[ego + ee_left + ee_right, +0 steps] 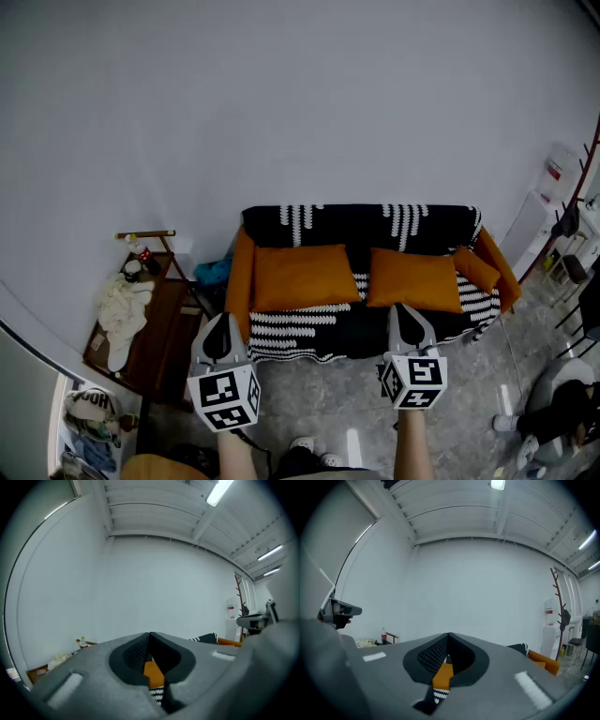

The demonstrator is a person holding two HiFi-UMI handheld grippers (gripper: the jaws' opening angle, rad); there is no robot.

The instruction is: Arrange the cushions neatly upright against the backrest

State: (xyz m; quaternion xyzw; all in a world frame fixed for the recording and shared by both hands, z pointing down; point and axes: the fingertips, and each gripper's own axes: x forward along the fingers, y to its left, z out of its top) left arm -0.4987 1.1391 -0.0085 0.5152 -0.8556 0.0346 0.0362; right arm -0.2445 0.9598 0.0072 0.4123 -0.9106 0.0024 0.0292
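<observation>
Left gripper (223,319) and right gripper (404,309), fingers shut and empty, hide parts of the front edge of the black-and-white patterned sofa (361,225), below its orange rectangular cushions (302,277).

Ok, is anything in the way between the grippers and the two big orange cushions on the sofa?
Nothing visible. The left gripper and right gripper, jaws shut, face the left cushion and right cushion with only bare sofa seat between.
</observation>
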